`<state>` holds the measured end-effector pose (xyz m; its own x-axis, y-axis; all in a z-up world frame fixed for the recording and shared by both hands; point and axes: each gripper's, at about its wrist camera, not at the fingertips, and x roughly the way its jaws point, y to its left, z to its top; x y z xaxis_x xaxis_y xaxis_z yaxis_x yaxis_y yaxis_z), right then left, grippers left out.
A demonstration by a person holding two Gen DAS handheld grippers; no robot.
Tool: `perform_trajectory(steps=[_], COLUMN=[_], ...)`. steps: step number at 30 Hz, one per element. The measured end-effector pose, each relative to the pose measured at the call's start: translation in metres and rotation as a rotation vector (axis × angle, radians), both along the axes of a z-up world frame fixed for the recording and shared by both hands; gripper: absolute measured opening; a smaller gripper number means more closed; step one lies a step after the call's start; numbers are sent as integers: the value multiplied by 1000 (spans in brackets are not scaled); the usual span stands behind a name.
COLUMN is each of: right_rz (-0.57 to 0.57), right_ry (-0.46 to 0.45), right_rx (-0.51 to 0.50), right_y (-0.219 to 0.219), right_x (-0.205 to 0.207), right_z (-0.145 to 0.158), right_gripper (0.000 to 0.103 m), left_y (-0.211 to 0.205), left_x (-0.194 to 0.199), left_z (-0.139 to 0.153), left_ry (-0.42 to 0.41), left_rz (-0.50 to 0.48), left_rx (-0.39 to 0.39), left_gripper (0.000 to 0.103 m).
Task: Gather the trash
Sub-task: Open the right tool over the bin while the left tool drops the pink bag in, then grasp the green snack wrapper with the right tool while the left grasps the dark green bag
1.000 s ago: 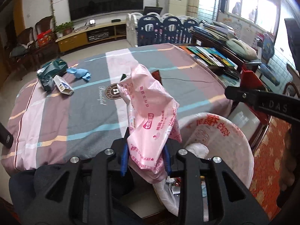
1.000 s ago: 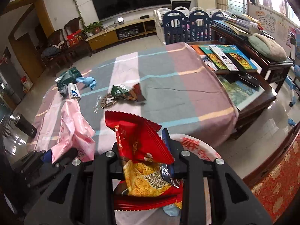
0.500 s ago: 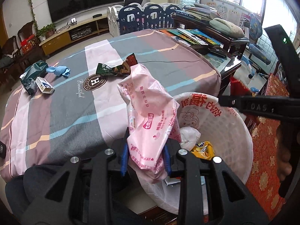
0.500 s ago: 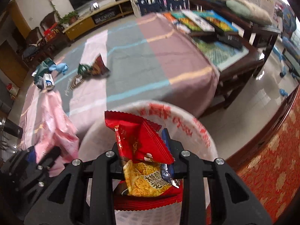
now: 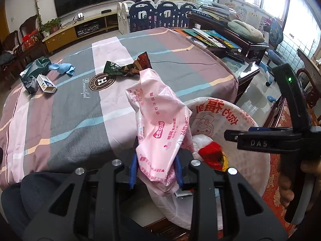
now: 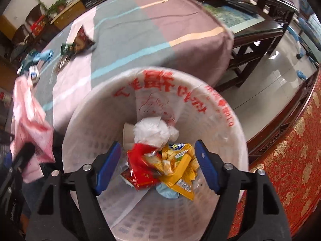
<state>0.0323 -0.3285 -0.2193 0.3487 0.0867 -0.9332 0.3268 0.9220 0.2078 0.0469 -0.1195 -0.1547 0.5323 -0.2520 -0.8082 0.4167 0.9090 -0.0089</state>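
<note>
My left gripper (image 5: 156,168) is shut on a pink plastic bag (image 5: 160,124), held upright beside the white trash basket (image 5: 250,160). My right gripper (image 6: 158,162) is open above the basket (image 6: 230,124). The red snack packet (image 6: 140,166) lies loose inside the basket on a yellow packet (image 6: 180,168) and white crumpled plastic (image 6: 152,130). The red packet also shows in the left wrist view (image 5: 212,156). On the table lie a green-brown snack wrapper (image 5: 128,66), a blue cloth (image 5: 62,68), a small white box (image 5: 46,83) and a dark green bag (image 5: 34,70).
The round table has a striped cloth (image 5: 70,110). A dark low table with books (image 5: 220,38) stands to the right. A red patterned carpet (image 6: 291,160) lies by the basket. The right gripper's body (image 5: 280,138) reaches over the basket in the left wrist view.
My right gripper moved over the basket, tilted down and opened; the red snack packet dropped into the basket. My left gripper still holds the pink bag.
</note>
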Motion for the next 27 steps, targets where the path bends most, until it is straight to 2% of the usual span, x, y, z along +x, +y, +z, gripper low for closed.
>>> perform_trajectory(steps=[5, 8, 10, 11, 12, 14, 17, 24, 27], right_rz=[-141, -202, -228, -235, -239, -248, -254, -220, -196], right_ry=[-127, -190, -211, -216, -217, -221, -213, -212, -211], right_rx=[-15, -18, -12, -9, -10, -17, -8, -4, -1], right_y=[-28, -43, -49, -51, -52, -54, -54, -38, -30], right_x=[-8, -13, -14, -14, -14, -15, -15, -8, -3], right_z=[29, 43, 48, 50, 51, 52, 49, 47, 45], right_gripper=[77, 80, 80, 80, 80, 80, 80, 80, 80], left_y=[-4, -29, -48, -55, -59, -62, -49, 29, 52], left_x=[2, -6, -19, -25, -30, -36, -26, 22, 31], left_z=[-7, -19, -29, -33, -35, -33, -23, 6, 14], left_ry=[32, 45, 43, 35, 21, -40, -89, -101, -126], left_rz=[-20, -160, -274, -309, -337, -340, -251, 127, 232], left_rx=[-9, 26, 68, 78, 95, 140, 137, -11, -22], left_gripper=[30, 35, 43, 53, 67, 84, 89, 92, 93])
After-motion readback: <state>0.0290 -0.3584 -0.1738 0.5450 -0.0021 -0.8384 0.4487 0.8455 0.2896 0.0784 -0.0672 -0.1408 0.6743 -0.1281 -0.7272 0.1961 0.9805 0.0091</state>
